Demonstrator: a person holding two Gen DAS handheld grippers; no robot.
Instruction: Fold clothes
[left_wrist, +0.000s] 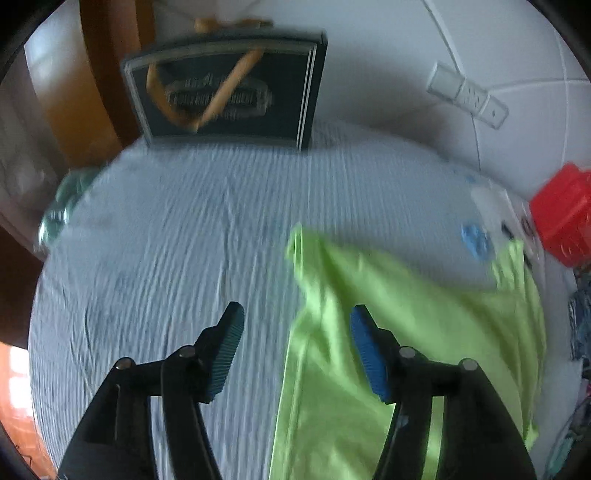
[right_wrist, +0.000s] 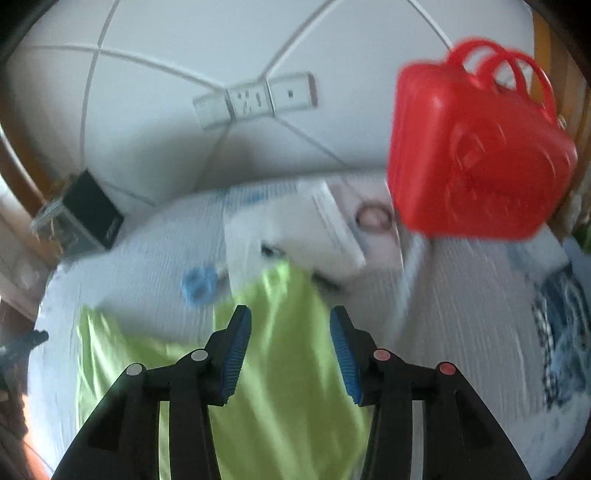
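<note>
1. Your landmark is the lime-green garment (left_wrist: 406, 332). It lies on the pale blue ribbed bedspread (left_wrist: 166, 240), with its long axis running from the near edge up toward the red plastic case (right_wrist: 476, 147).

2. Your left gripper (left_wrist: 295, 349) hangs above the garment's left edge. Its jaws stand partly apart and hold nothing: one blue ridged pad (left_wrist: 365, 350) shows over the green cloth, the other over bare bedspread.

3. Your right gripper (right_wrist: 290, 356) hangs over the garment's middle, toward its far end. It too is partly spread and empty, with cloth visible below the gap.

4. Neither hand is clearly nearer the cloth. The left sits at the long side edge, the right closer to the far corner that points at the white papers (right_wrist: 295, 229) beyond the garment.

5. The next fold likely turns on that left edge, so you would come down on it and carry it across.

6. The garment looks thin, smooth and limp, with soft wrinkles, and it should drape rather than hold shape. Motion blur hides seams and hems, so I cannot tell sleeve from body.

7. The red case beyond the garment is hard and glossy, with loop handles.
</note>
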